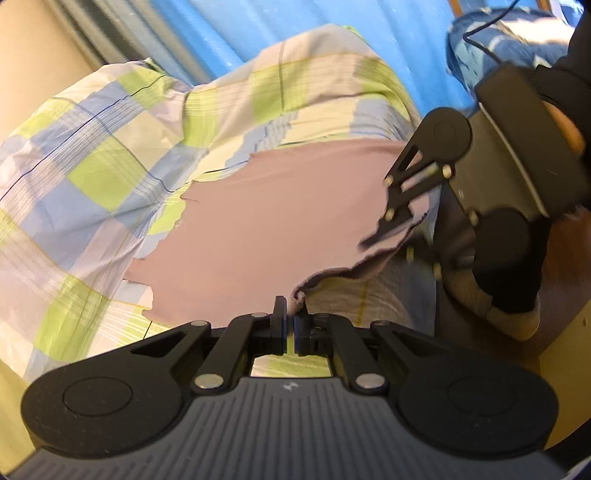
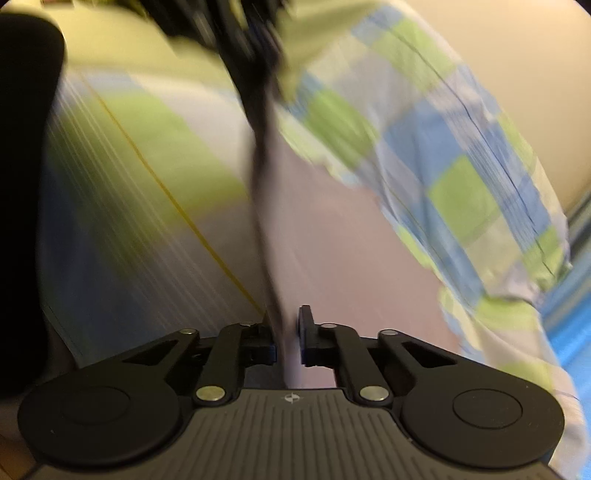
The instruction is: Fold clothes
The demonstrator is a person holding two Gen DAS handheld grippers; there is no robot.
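A mauve-pink garment [image 1: 266, 221] lies spread over a checked quilt [image 1: 92, 155]. My left gripper [image 1: 291, 312] is shut on the garment's near hem, where the cloth bunches between its fingertips. My right gripper [image 1: 386, 227] comes in from the right and pinches the same hem further along, lifting that edge a little. The right wrist view is motion-blurred: the right gripper [image 2: 286, 323] holds a raised fold of the pink garment [image 2: 332, 236] between its narrow-set fingers. The left gripper [image 2: 255, 44] shows there as a dark smear at the top.
The quilt in green, blue and white squares [image 2: 461, 155] covers the bed. Behind it is a bright blue sheet [image 1: 295, 29] and a blue patterned pillow [image 1: 509, 40] with a black cable. A dark sleeve [image 1: 569, 66] holds the right gripper. A beige wall [image 1: 33, 66] stands at left.
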